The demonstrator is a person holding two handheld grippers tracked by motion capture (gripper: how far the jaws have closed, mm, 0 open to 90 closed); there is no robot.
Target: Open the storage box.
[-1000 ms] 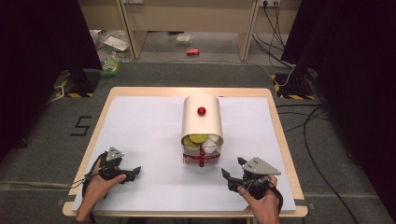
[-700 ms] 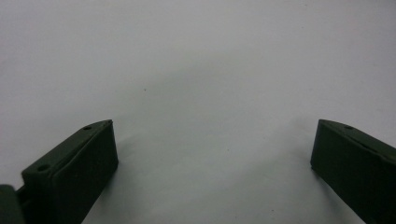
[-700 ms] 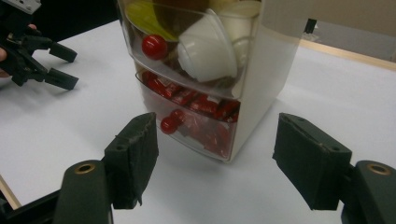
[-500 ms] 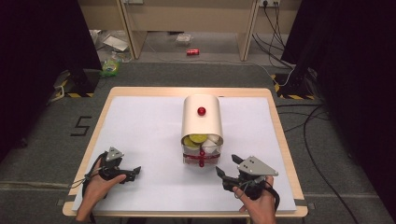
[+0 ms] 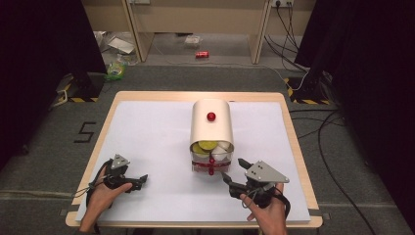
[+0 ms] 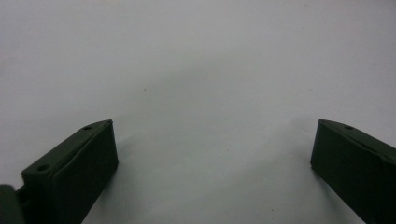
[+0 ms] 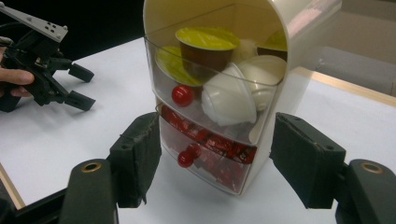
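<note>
White sheeting covers the wooden-edged desk [image 5: 147, 127], which stands on grey carpet with dark curtains at both sides. Since the earlier pictures the right gripper [image 5: 234, 175] has come forward and inward toward the front of the drawer box [image 5: 211, 128], while the left gripper [image 5: 139, 181] stays where it was near the desk's front left corner. The drawer box sits at the middle of the desk, slightly right of centre: a cream, smooth plastic case with an arched top and a small red knob [image 5: 211, 116] on its upper face. Its open front faces the person and holds two clear plastic drawers, one above the other. The upper drawer [image 7: 210, 100] carries coffee pods, some brown with shiny yellow-green foil lids, some white and rounded, and has a round red knob on its front. The lower drawer [image 7: 210, 154] is packed with glossy red wrapped pieces and has its own red knob. In the right gripper view the black fingers [image 7: 135, 163], padded with a rough dark foam, stand wide apart on either side of the box's lower front, near it but not touching. In the left gripper view the smooth black fingers [image 6: 79, 163] are also wide apart over bare white sheeting, holding nothing.
</note>
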